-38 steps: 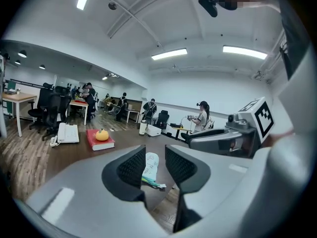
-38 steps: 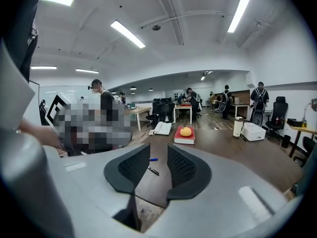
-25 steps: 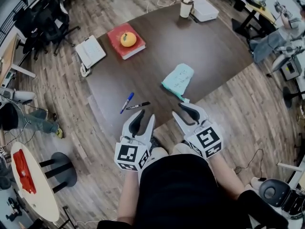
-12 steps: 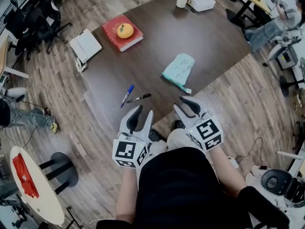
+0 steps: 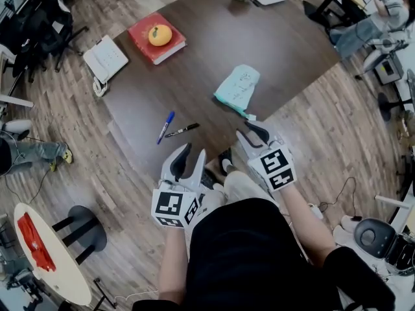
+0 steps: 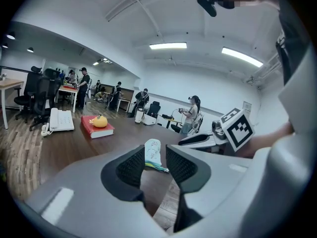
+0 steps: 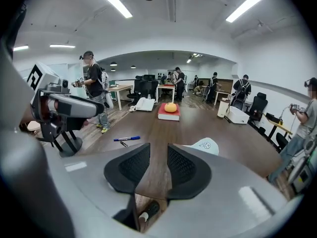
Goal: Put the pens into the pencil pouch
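Head view: two slim pens lie just beside each other on the dark, matte wood-grain surface [image 5: 279, 44], one blue pen [image 5: 166, 126] and one black pen [image 5: 182, 130]. They are well apart from the single pencil pouch [image 5: 238, 88], a soft, mint-green, oblong fabric piece lying flat. The left hand-held gripper [image 5: 193, 151] and the right hand-held gripper [image 5: 244, 129] both hold their ribbed black pads spread, with nothing between them.

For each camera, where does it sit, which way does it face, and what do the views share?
Head view: on the person's head, steeply down at the table; left tool, right tool, forearms, torso show.
Left gripper view: on the left tool, across the table toward the pouch; own open jaws, right tool show.
Right gripper view: on the right tool, toward the red book; own open jaws, left tool show.
Shared: all see the pouch.
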Available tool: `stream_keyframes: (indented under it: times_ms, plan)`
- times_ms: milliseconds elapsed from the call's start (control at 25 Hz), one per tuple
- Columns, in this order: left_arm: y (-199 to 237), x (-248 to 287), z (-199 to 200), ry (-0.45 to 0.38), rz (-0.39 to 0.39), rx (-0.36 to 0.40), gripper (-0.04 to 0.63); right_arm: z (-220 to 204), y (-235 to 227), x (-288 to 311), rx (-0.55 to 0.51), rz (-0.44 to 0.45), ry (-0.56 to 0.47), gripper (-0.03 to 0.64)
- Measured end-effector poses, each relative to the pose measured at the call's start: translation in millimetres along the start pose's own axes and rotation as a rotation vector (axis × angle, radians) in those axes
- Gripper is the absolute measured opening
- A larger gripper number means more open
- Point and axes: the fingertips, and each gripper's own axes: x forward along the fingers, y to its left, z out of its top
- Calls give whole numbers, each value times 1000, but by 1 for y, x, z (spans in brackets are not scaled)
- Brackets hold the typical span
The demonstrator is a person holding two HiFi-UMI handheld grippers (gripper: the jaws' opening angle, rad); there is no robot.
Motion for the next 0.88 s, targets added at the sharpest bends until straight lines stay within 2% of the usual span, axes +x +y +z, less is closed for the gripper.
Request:
stream_keyframes:
  times_ms: [160,440,880]
  plan:
    - [2,14,-4,24,-3,-3,126,-13,-17,18,19,-6,32,94]
    - [4,42,-3,47,-9,-9,126,-38,-47,50,-18,-30,94,94]
    - [10,71,-12,114,-2,0,126,-71,-72,100,-11,-13,158,120]
